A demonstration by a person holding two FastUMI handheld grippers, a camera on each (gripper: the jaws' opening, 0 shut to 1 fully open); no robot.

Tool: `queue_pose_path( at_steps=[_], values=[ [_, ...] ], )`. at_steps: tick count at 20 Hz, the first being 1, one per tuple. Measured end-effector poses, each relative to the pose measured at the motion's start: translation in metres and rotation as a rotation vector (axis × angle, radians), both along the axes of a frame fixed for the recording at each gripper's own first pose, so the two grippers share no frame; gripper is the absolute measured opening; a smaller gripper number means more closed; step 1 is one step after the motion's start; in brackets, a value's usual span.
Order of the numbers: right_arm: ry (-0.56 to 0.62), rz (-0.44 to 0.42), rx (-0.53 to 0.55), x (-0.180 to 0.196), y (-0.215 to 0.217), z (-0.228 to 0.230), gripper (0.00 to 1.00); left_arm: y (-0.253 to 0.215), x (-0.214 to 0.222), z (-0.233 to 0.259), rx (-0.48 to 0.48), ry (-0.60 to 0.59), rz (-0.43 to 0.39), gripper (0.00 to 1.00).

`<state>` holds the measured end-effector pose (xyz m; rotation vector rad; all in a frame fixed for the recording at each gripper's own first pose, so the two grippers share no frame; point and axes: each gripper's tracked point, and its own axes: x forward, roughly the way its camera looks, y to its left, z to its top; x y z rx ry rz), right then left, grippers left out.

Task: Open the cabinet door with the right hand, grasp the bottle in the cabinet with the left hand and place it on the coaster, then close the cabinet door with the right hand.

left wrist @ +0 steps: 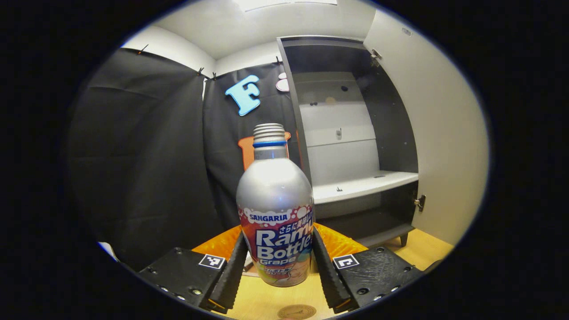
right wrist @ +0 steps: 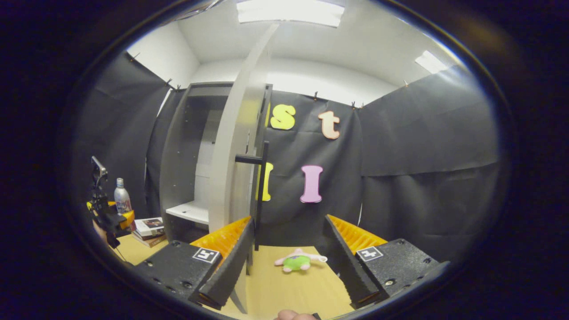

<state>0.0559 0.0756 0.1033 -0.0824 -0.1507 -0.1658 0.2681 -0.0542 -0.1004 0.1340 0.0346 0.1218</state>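
The round wooden coaster [left wrist: 296, 311] sat half cut off beneath the silver aluminium grape-soda bottle [left wrist: 275, 209] clamped upright by the left gripper [left wrist: 279, 271], while the right gripper [right wrist: 291, 266] gaped beside the open white cabinet door [right wrist: 235, 151].

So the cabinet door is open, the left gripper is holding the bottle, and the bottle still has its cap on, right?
Not quite: the bottle has no cap; the left gripper view shows bare threads at its neck. The cabinet door is open, and the left gripper does hold the bottle.
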Motion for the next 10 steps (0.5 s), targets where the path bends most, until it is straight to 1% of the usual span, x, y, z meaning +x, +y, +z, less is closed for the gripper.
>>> queue_pose_path(
  at_steps=[2,3,6,7,8,9,10],
  values=[
    [-0.026,0.002,-0.005,0.0,0.0,0.001,0.97,-0.01,-0.005,-0.015,-0.054,0.005,-0.024,0.73],
    [-0.04,0.006,-0.005,0.001,0.001,0.002,0.97,-0.015,-0.005,-0.018,-0.062,-0.005,-0.034,0.73],
    [-0.061,0.009,0.005,0.001,0.0,0.003,0.96,-0.007,0.0,-0.036,-0.022,-0.04,-0.032,0.73],
    [-0.065,0.014,0.008,0.001,0.001,0.003,0.96,-0.003,0.002,-0.047,-0.01,-0.028,-0.027,0.73],
    [-0.065,0.019,0.014,0.002,0.002,0.002,0.96,0.001,-0.002,-0.062,0.006,0.01,-0.007,0.73],
    [-0.067,0.023,0.019,0.002,0.002,0.001,0.96,0.0,-0.01,-0.076,-0.014,0.039,-0.013,0.73],
    [-0.071,0.024,0.02,0.002,0.002,0.003,1.0,-0.003,-0.015,-0.084,-0.038,0.056,-0.008,0.73]
  ],
)
